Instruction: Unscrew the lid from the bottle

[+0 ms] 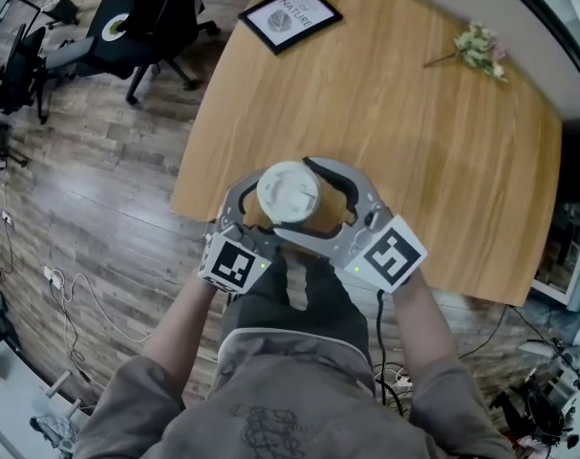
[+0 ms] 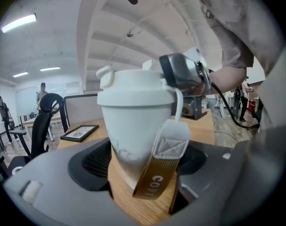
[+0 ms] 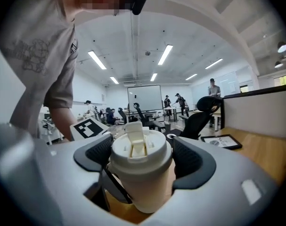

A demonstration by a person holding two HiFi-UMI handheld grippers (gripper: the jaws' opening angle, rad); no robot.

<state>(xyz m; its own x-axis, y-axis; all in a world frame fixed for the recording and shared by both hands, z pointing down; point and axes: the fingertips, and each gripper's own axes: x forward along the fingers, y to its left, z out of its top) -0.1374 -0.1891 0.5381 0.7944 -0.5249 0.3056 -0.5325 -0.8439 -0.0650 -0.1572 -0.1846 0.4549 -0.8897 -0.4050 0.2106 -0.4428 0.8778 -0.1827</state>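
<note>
— What have I got?
— Your left gripper clamps the bottle by its white body; your right gripper grips the lid.
— Where?
— At the table's near edge. The framed picture and flowers lie far beyond.

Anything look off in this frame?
No spill or damage. One oddity: the strap on the bottle dangles down its side between the fingers of the left gripper, where it might get pinched. The lid looks seated, between the right gripper fingers.
</note>
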